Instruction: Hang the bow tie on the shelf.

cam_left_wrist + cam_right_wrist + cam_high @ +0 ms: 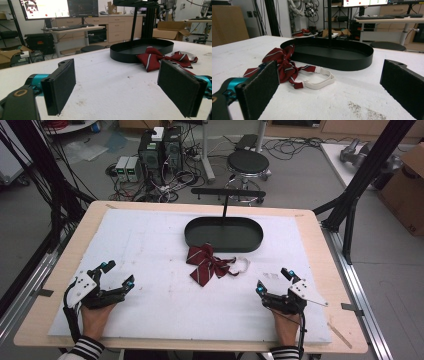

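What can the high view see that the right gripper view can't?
The high view takes in both hands, the left tongs and right tongs, each open, and the whole white table mat. The right gripper view adds a close look at the white strap's clasps. Both show the red striped bow tie lying beside the black oval tray.

Both hand-held grippers, left gripper (116, 274) and right gripper (274, 281), are black-framed with teal-tipped jaws, flat black foam pads (61, 85), grey three-cornered top plates, trailing black cables; black-and-white striped sleeves (85, 349) behind them.
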`<action>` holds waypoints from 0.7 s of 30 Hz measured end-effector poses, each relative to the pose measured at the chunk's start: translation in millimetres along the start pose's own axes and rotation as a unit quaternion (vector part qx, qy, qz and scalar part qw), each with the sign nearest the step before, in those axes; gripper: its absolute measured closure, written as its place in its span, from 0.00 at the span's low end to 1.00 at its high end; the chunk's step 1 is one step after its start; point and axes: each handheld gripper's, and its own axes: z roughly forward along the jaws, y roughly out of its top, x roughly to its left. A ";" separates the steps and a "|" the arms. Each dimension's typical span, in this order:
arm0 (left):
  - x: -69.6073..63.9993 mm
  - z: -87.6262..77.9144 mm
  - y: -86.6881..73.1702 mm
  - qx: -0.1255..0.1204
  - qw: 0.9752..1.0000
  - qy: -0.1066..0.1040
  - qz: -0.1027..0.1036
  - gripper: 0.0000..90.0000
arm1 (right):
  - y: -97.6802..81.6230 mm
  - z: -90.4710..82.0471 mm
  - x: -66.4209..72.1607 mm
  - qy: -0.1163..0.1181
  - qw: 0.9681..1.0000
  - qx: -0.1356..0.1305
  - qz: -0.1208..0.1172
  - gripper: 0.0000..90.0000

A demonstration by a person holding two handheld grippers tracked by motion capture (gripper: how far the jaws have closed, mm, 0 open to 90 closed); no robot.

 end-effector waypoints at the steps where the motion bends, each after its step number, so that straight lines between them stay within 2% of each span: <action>1: 0.0 0.0 0.0 0.000 1.000 0.000 0.000 0.17 | 0.0 0.1 -0.4 0.000 1.000 0.000 0.000 0.01; 12: -0.6 1.0 0.5 0.006 1.000 0.001 0.004 0.17 | -0.1 0.1 1.4 -0.001 1.000 0.000 -0.008 0.01; 18: -1.0 0.7 0.4 0.004 1.000 0.001 0.005 0.17 | 0.0 -0.1 -0.7 -0.007 1.000 -0.002 0.007 0.01; 21: -0.9 0.4 0.4 0.004 1.000 0.001 0.007 0.17 | 0.8 1.9 0.1 -0.008 1.000 0.007 0.000 0.01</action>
